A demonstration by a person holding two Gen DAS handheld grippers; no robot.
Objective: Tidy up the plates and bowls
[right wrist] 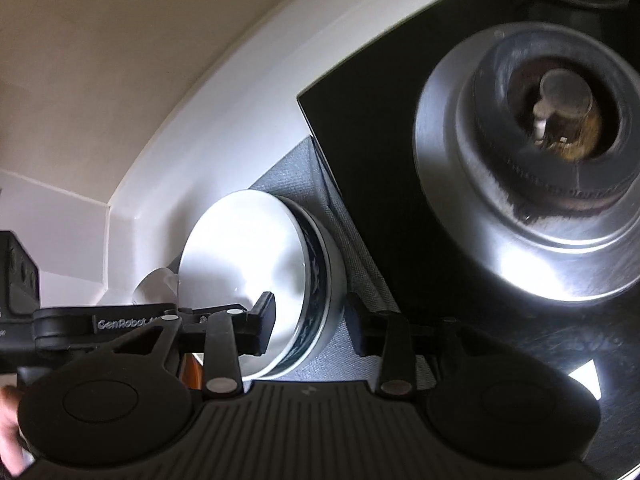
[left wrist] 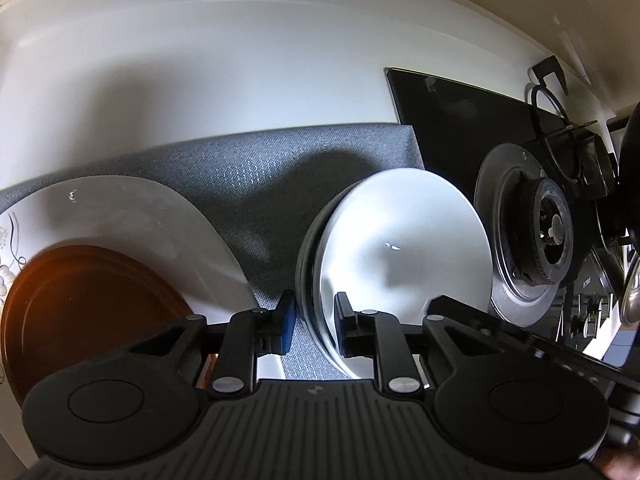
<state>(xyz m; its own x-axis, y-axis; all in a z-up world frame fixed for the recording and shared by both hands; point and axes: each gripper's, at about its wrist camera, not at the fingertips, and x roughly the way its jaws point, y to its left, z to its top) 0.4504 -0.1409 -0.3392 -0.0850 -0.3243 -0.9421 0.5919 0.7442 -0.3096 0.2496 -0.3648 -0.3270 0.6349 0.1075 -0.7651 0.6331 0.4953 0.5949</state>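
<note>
A white bowl [left wrist: 400, 248] with a dark patterned outer wall sits on a grey mat [left wrist: 256, 168]. My left gripper [left wrist: 314, 320] is open, its jaws straddling the bowl's left rim, one finger outside and one inside. In the right wrist view the same bowl [right wrist: 244, 264] shows its blue-patterned side. My right gripper [right wrist: 310, 322] is open around the bowl's right rim, not pressing it. A brown plate [left wrist: 80, 320] lies on a large white plate [left wrist: 152, 224] with a floral edge at the left.
A black gas hob [left wrist: 460, 120] with a steel burner [left wrist: 536, 224] lies right of the mat; the burner also shows in the right wrist view [right wrist: 540, 152]. A white backsplash wall [left wrist: 240, 60] stands behind. The left gripper body [right wrist: 24, 304] shows at the right view's left edge.
</note>
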